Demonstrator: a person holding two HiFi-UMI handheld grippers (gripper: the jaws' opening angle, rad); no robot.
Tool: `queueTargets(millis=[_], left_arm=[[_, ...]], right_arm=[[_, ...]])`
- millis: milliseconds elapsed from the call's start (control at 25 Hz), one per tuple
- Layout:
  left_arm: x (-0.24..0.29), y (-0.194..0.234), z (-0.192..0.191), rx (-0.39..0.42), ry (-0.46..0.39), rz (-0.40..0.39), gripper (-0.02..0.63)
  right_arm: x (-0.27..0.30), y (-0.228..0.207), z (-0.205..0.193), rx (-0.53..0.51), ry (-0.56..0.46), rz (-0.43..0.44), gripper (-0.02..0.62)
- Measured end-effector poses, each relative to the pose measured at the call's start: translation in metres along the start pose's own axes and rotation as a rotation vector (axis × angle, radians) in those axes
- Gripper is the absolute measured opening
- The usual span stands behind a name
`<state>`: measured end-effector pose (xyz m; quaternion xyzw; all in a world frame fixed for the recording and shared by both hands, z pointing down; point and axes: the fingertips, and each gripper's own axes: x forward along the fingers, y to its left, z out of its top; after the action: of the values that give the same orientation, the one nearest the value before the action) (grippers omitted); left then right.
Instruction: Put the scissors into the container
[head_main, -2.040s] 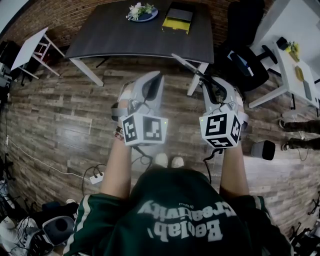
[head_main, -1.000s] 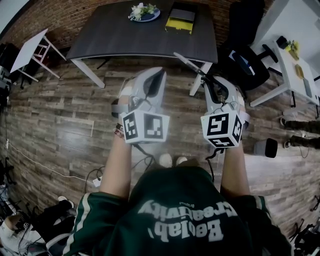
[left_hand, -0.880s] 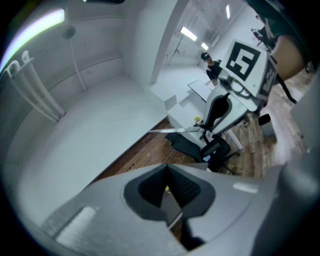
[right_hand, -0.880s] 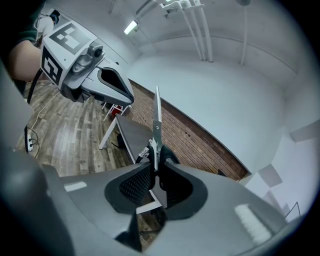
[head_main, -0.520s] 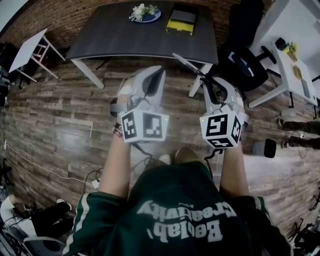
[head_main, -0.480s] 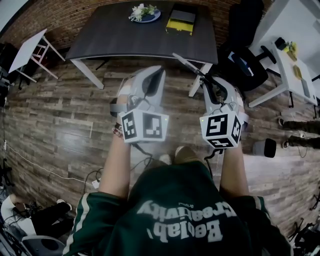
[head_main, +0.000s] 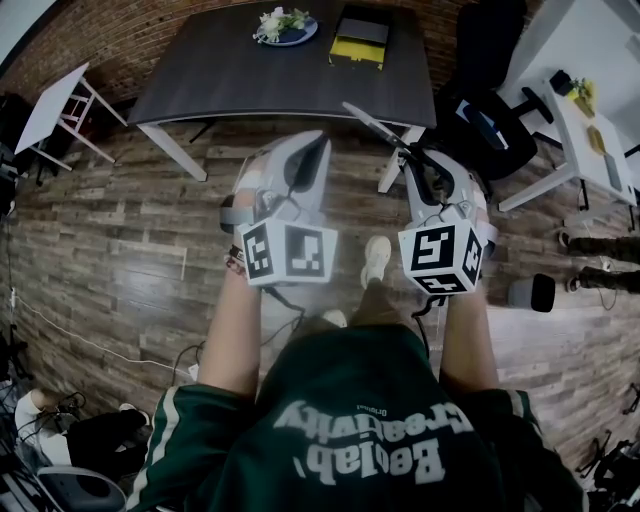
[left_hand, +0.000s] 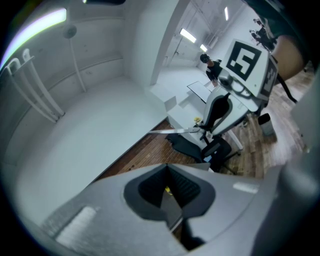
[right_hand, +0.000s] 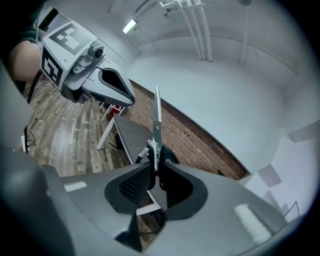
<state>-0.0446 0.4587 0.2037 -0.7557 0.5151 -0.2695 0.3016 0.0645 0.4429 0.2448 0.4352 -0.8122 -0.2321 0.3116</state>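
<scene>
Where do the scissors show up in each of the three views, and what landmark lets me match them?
Head view: scissors in the upper middle, blades jutting up and left from the right gripper.
Left gripper view: scissors at the middle, blade lying level.
Right gripper view: scissors at centre, upright between the jaws.
Shared landmark: the wooden floor.

Both bare forearms reach forward from green sleeves, the left forearm (head_main: 232, 330) and right forearm (head_main: 468, 335) roughly parallel and apart; each hand holds its gripper pointing ahead, marker cube toward the head; the left gripper (head_main: 318, 150) has its jaws drawn close together with nothing between them; the right gripper (head_main: 414, 165) is level with it, its jaws clamped on the scissors (right_hand: 156, 122), whose closed blades jut out beyond the jaw tips.
</scene>
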Motion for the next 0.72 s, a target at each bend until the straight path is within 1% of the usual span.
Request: queueTargets(millis=[280,720], left_arm=[[0.026,-0.002,-0.004,0.003,-0.004,-0.010,0.002],[0.102,0.014,-0.012,0.016,0.022,-0.007,0.002]], right_arm=[[0.018,-0.015,-0.011,-0.002,0.004,-0.012,0.080],[0.087,-0.057,-0.020,0.012,-0.031,0.008,0.080]])
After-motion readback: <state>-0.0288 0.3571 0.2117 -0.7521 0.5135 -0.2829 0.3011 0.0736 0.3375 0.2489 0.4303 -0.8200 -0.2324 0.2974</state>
